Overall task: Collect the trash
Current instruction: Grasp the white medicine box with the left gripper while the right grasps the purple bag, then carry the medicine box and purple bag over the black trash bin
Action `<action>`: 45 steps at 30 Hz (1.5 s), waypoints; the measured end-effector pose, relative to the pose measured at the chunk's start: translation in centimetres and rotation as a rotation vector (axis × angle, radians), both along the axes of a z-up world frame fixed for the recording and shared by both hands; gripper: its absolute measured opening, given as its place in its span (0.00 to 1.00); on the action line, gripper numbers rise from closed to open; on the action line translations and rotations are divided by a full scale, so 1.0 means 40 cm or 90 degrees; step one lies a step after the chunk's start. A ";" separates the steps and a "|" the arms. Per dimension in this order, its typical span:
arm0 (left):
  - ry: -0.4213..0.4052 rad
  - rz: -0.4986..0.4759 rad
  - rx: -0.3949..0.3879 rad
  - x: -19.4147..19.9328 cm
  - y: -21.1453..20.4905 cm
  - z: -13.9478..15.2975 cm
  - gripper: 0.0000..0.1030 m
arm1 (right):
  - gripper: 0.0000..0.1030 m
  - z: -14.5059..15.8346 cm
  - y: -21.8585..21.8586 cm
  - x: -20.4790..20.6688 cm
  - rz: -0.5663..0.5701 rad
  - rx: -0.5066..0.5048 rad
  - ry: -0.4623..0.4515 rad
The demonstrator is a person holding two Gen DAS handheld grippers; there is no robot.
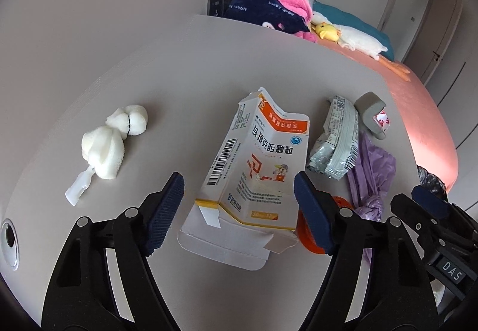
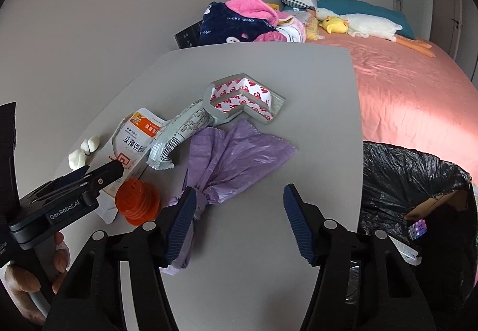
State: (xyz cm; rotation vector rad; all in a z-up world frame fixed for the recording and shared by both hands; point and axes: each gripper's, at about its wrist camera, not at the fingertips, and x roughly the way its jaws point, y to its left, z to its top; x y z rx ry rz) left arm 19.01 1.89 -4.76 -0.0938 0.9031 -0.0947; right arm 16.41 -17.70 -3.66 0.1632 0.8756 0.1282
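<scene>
A flattened white and orange medicine box (image 1: pixel 257 169) lies on the grey table (image 1: pixel 149 76) between the jaws of my left gripper (image 1: pixel 239 211), which is open; the pads stand beside the box's edges without pressing. To its right lie silver sachets (image 1: pixel 334 145), a purple plastic bag (image 1: pixel 370 169), a grey corner guard (image 1: pixel 373 115) and an orange cap (image 1: pixel 307 232). White foam wads (image 1: pixel 104 151) and a small plastic vial (image 1: pixel 77 187) lie left. My right gripper (image 2: pixel 239 226) is open over bare table, its left finger beside the purple bag's (image 2: pixel 236 157) knot.
A bin with a black liner (image 2: pixel 403 175) stands off the table's right edge, with cardboard inside. Beyond the table is a bed with a pink sheet (image 2: pixel 403 91), clothes and plush toys. A person's hand (image 2: pixel 59 256) holds the left gripper (image 2: pixel 98 171). A round hole (image 1: pixel 9 241) is in the table's left corner.
</scene>
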 end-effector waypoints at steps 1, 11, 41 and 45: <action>0.005 0.002 -0.004 0.005 0.004 -0.004 0.72 | 0.60 -0.003 0.008 0.006 0.000 -0.001 0.003; 0.019 0.020 0.002 0.023 0.025 -0.030 0.72 | 0.58 -0.009 0.048 0.025 0.015 0.008 0.006; -0.034 0.018 -0.038 -0.037 0.002 0.016 0.18 | 0.12 -0.004 0.004 -0.030 0.077 0.075 0.008; -0.045 0.018 -0.033 -0.065 -0.012 0.031 0.18 | 0.12 0.012 -0.019 -0.045 0.074 0.078 -0.002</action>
